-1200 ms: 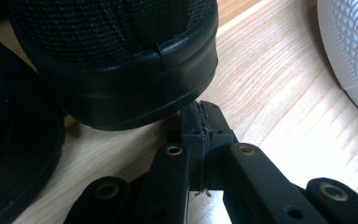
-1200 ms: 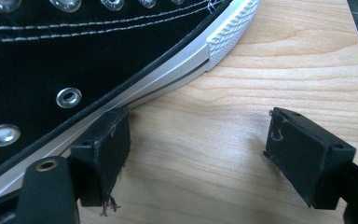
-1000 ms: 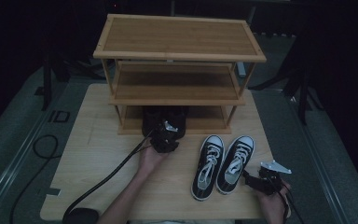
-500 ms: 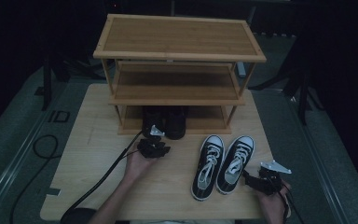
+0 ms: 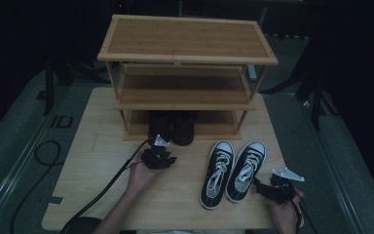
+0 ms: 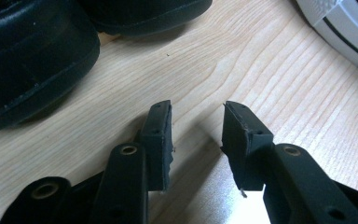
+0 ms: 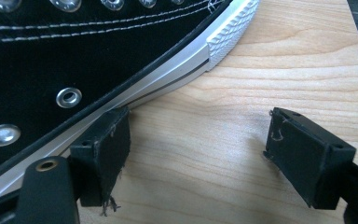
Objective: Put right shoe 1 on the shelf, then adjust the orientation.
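My left jaws (image 6: 196, 135) just been opening, nothing between; black shoes (image 5: 172, 127) parked on rack's bottom shelf (image 5: 214, 130). Right jaws (image 7: 198, 156) wide, empty, beside sneakers (image 5: 231, 171) on table (image 5: 97, 165), likely next for shelving.

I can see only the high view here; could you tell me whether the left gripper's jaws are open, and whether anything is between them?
Observer: The left gripper is open. Its jaws have just been opening, with bare table between them.
Operator: Thank you. How close is it to the black shoe?
Observer: The black shoe lies just ahead of the jaws, apart from them.
Operator: And does the right gripper hold the sneaker?
Observer: No. The right gripper is open. One pad sits right at the white sole edge of the sneaker, and the other stands over bare wood.
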The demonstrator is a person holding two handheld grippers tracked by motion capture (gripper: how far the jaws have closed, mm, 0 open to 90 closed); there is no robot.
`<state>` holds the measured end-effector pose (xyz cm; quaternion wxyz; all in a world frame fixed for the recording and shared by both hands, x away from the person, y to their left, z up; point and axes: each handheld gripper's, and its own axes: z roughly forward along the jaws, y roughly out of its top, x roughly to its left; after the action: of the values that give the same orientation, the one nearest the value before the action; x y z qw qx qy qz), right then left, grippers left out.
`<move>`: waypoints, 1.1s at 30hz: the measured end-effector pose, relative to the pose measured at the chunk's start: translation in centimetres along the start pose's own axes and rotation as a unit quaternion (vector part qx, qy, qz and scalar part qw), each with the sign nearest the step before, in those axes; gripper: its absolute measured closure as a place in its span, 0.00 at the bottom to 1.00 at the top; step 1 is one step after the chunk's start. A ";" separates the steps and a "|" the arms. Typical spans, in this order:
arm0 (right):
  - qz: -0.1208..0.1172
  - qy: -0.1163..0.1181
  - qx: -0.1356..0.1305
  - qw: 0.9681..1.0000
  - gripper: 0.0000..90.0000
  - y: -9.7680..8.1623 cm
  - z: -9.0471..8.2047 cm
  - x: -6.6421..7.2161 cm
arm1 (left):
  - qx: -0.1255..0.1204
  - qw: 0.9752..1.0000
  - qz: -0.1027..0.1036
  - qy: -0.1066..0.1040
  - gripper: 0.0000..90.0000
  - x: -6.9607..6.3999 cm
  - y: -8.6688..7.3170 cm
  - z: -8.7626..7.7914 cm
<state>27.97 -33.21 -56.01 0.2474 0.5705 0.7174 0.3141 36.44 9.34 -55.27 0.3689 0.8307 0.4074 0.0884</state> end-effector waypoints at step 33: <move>0.000 0.002 0.014 1.000 0.34 0.2 -0.4 -0.1 | -0.040 0.999 0.005 -0.007 0.67 0.2 -0.9 0.1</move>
<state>27.83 -33.38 -55.55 0.2377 0.5731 0.7226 0.3049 36.04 9.77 -56.05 0.4042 0.8180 0.3968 0.1001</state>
